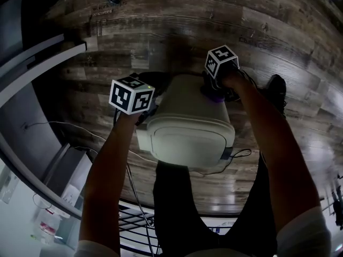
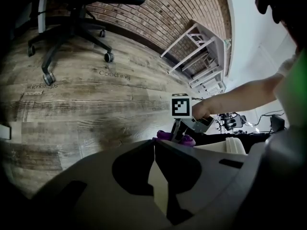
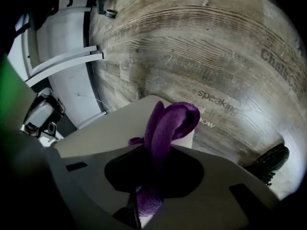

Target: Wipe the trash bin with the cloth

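your left gripper [image 1: 142, 113] sits at the left flank of the trash bin [image 1: 187, 133], just beside its wall; i cannot tell from the head view whether it touches. in the left gripper view its jaws are clenched, tips meeting. a pale sliver shows behind the tips, and i cannot say whether that is part of the bin or of the gripper [image 2: 153, 145] itself. from that side the bin's white edge [image 2: 240, 145] lies off to the right.

the bin stands on the wood floor [image 1: 161, 25] right in front of you, between your two arms. its pale lid faces up, and its long axis runs from your body outward.

on the right, your right gripper [image 1: 217, 92] is at the bin's far right corner, grasping the purple cloth [image 1: 218, 96]. the right gripper view shows the cloth [image 3: 168, 123] pinched between the jaws of the gripper [image 3: 156, 157] and folding forward over the outer edge of the lid [image 3: 105, 133]. the left gripper view catches the same purple bundle [image 2: 165, 135] low on that corner.

so the wiping hand is the right one, and it is the nearer to the work. nearly all the lid lies back toward you and to the left of the cloth. i judge that the stroke should draw inward along the long axis, with your left gripper steadying the wall.
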Demonstrator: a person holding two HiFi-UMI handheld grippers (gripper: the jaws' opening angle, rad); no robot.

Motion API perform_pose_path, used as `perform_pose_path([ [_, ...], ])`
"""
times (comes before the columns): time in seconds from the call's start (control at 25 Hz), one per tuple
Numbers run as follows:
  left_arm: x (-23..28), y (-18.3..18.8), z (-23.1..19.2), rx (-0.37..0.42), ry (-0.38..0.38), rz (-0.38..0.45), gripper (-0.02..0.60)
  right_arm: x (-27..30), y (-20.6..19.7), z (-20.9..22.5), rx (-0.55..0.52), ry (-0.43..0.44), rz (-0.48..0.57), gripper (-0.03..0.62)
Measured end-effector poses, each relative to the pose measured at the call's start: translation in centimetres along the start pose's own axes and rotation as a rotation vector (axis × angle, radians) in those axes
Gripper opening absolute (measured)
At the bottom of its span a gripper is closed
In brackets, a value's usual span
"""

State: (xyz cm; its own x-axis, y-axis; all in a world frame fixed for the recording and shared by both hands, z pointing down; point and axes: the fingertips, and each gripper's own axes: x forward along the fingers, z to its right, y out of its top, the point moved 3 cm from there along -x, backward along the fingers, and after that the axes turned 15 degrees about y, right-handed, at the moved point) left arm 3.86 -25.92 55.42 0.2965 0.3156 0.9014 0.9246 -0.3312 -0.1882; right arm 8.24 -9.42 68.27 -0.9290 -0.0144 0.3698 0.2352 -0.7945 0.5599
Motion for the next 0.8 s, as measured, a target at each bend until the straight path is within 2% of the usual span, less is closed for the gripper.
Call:
perform_pose_path([
  [0.2, 0.9, 0.8, 1.3, 0.032, -0.009, -0.015, 0.006, -1.3, -2.7, 3.7, 0.003, -0.079, -0.034, 0.08],
  [0.48, 1.4, 0.8, 2.0, 0.057, -0.013, -0.019, 0.006, -2.7, -7.2, 9.1, -0.028, -0.281, -0.166, 0.08],
  [0.6, 1.2, 0.5, 1.7, 0.054, -0.008, -0.022, 0.006, -3.7, -7.1, 10.1, -0.025, -0.315, -0.145, 0.08],
  [0.8, 0.5, -0.3, 0.3, 0.041, 0.001, -0.008, 0.006, -5.1, -3.9, 9.3, -0.029, -0.328, -0.074, 0.08],
])
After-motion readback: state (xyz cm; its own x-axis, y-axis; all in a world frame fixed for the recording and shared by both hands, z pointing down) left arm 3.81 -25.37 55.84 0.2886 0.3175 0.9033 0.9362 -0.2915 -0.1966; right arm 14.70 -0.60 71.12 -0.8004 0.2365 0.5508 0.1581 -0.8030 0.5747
